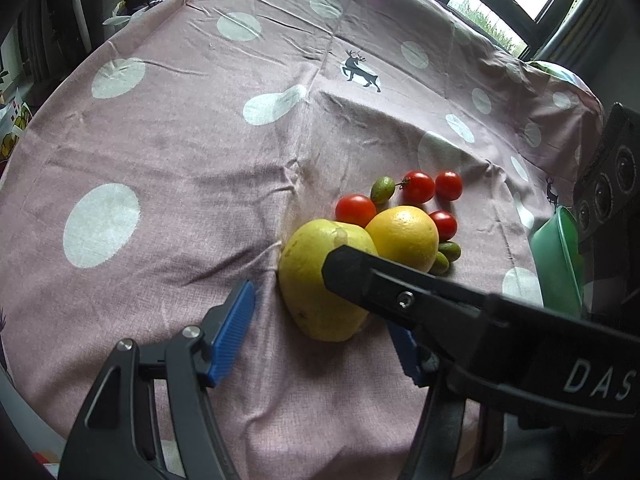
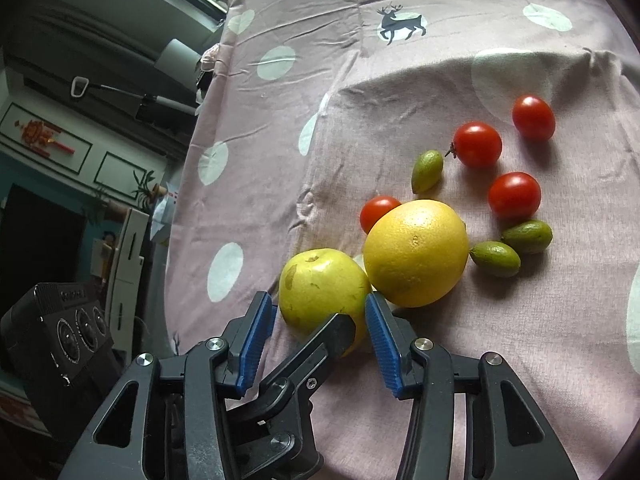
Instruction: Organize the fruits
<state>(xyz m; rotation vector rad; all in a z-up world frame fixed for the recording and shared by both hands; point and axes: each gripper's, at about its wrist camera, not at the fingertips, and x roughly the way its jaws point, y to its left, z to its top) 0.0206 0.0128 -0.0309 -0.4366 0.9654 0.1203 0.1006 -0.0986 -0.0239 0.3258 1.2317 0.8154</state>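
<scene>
A yellow-green pear [image 1: 316, 280] [image 2: 320, 288] lies on the pink spotted cloth, touching an orange [image 1: 404, 236] [image 2: 416, 252]. Several red cherry tomatoes [image 1: 418, 187] [image 2: 478, 144] and small green olive-like fruits [image 1: 382, 189] [image 2: 495, 258] lie around them. My left gripper [image 1: 320, 336] is open, its blue pads [image 1: 234, 332] on either side of the pear's near end. My right gripper [image 2: 318, 336] is open, its pads [image 2: 380, 340] flanking the pear's near side without touching it. A black arm of the right gripper [image 1: 400, 288] crosses over the pear in the left wrist view.
A green plastic container [image 1: 558, 264] stands at the right edge of the cloth [image 1: 180, 160]. The cloth [image 2: 280, 120] is wrinkled and folded near the fruit. The table's left edge drops off toward furniture and a wall [image 2: 80, 140].
</scene>
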